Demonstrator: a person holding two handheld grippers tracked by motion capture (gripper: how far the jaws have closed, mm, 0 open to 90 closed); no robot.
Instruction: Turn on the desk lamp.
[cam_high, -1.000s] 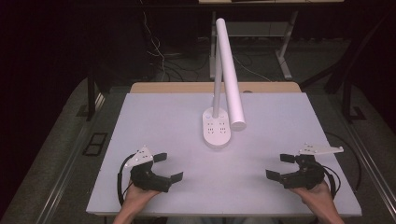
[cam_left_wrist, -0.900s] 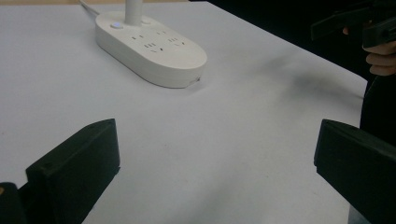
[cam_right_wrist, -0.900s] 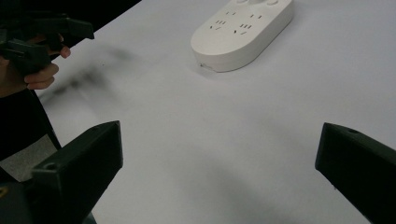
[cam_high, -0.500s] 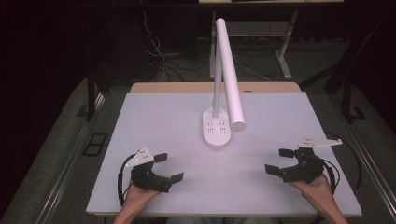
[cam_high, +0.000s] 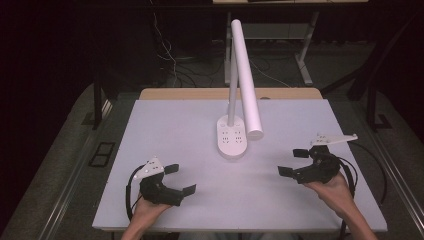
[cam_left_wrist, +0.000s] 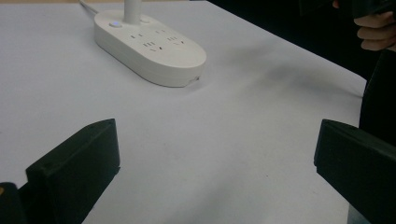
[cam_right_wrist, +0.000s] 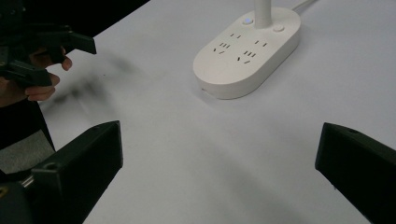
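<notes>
A white desk lamp (cam_high: 232, 135) with socket base stands on the pale table (cam_high: 170, 130).

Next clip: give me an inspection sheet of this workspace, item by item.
Surface: white table, bare apart from the lamp.
Job's things: desk lamp on an oval base with sockets, mid-table; head tilted down toward the person.
Clutter: nothing seen.
Grippers: left tool and right tool both open, empty, near the front edge, apart from the lamp.
Cables: black loop trailing from each tool; lamp cord leaves the base rearward.
Surroundings: dark; loose wires and desk legs on the floor behind.
</notes>
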